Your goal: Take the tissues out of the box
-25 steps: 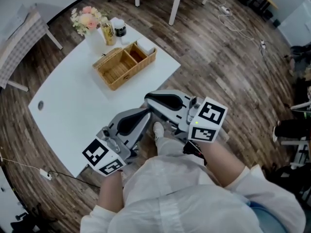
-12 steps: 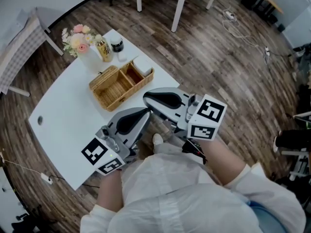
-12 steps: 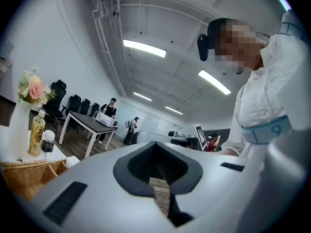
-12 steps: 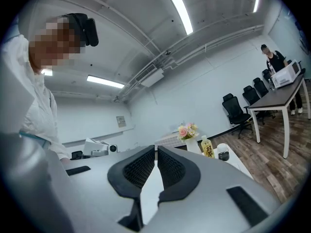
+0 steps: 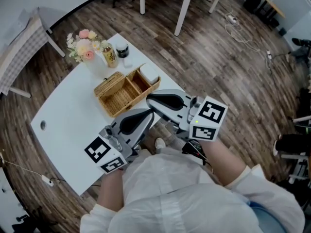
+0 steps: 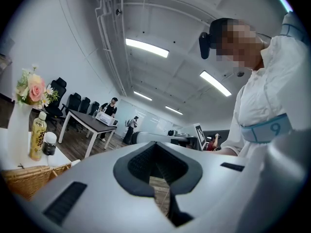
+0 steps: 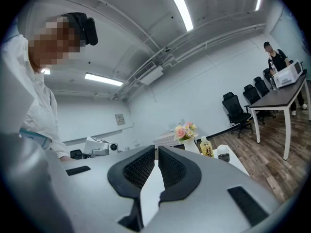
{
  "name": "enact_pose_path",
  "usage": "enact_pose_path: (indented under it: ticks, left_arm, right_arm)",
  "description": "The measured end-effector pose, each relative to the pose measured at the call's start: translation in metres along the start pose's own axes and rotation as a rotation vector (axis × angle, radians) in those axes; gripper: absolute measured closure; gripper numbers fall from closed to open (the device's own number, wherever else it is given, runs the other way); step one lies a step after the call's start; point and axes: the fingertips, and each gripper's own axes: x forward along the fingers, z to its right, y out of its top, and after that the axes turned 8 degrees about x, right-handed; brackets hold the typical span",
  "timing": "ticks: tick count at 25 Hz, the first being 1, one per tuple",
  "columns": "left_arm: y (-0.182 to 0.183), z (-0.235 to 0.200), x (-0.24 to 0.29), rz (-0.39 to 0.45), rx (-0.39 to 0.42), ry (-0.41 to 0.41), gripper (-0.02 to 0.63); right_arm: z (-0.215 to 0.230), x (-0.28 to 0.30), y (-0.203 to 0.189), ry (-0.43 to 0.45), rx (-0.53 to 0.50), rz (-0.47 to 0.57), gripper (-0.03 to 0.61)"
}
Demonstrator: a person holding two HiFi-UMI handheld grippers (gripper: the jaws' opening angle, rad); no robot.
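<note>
While they point level, the grey left gripper [image 5: 151, 114] and right gripper [image 5: 149, 99] are pressed shut.
Their tips hang near the woven basket [image 5: 108, 79], over the white table's [image 5: 68, 110] edge.

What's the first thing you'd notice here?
Two big grey grippers, the left gripper and the right gripper, fill the middle of the head view, each with a black-and-white marker cube. Up and left of them, on the white table, sit a wicker basket and pink flowers.

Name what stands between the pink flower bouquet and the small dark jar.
A yellow-labelled drink bottle, on the white table; the head view shows it.
</note>
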Motion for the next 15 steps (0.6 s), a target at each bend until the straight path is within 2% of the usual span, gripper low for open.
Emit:
enact_pose_path:
  ticks: [9,15]
  left_arm:
    - [-0.001,-0.02,-0.011,-0.024,-0.018,-0.039,0.612]
    - [-0.008,-0.033,-0.005,-0.049,-0.033,-0.058,0.612]
  right_arm:
    - [0.008,0.021,-0.003,-0.047,0.002,-0.007,0.543]
    - [0.029,0.026,-0.009,-0.083,0.01,-0.028,0.536]
